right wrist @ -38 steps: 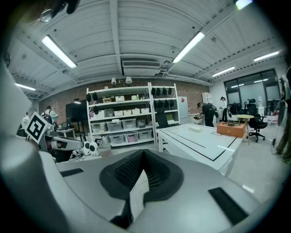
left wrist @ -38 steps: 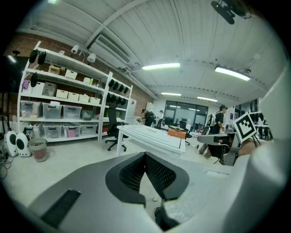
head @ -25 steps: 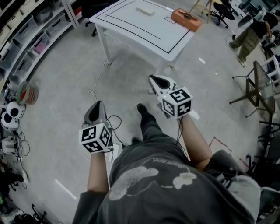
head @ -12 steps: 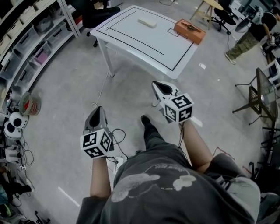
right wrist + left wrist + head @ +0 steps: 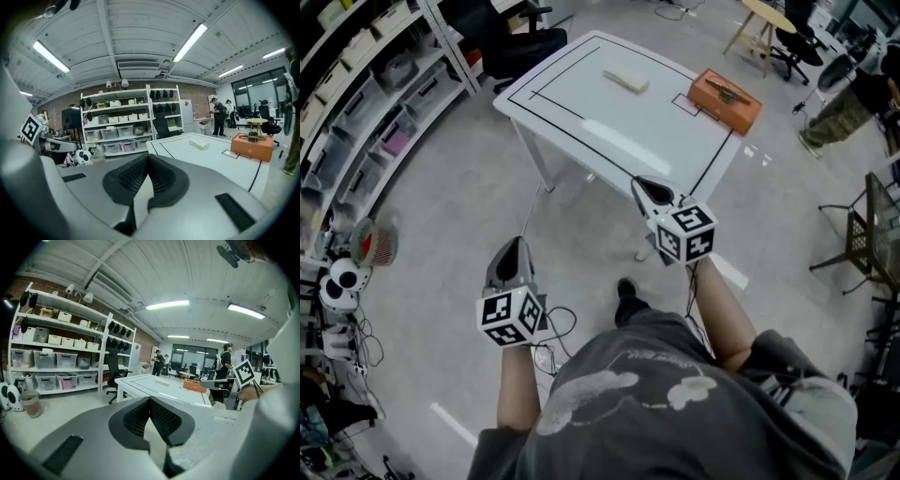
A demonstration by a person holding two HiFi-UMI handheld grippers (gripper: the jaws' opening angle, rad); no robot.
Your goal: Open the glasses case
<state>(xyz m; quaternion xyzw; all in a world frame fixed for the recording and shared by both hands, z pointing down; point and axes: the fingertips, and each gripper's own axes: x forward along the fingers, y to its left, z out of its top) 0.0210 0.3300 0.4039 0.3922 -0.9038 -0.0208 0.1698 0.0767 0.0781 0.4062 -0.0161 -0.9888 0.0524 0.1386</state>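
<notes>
A white table (image 5: 581,122) with black outline tape stands ahead of me. On it lie a pale oblong case (image 5: 625,80) toward the far side and an orange box (image 5: 725,100) with a dark thing on top at the right corner. The right gripper view shows the case (image 5: 199,144) and the box (image 5: 252,145) too. My left gripper (image 5: 511,246) is held over the floor, short of the table, shut and holding nothing. The right gripper (image 5: 639,183) reaches the table's near edge, shut and holding nothing. The jaws meet in the left gripper view (image 5: 149,399) and in the right gripper view (image 5: 146,157).
Shelves with bins (image 5: 366,84) line the left side, with a small fan (image 5: 370,242) on the floor below. A black office chair (image 5: 520,42) stands behind the table. A wooden stool (image 5: 764,23), a person (image 5: 844,103) and a metal rack (image 5: 867,225) are at the right. Cables (image 5: 553,328) lie by my feet.
The table has drawn closer and lower in the head view. Both grippers have moved forward toward it, and the right one now overlaps its near edge.
</notes>
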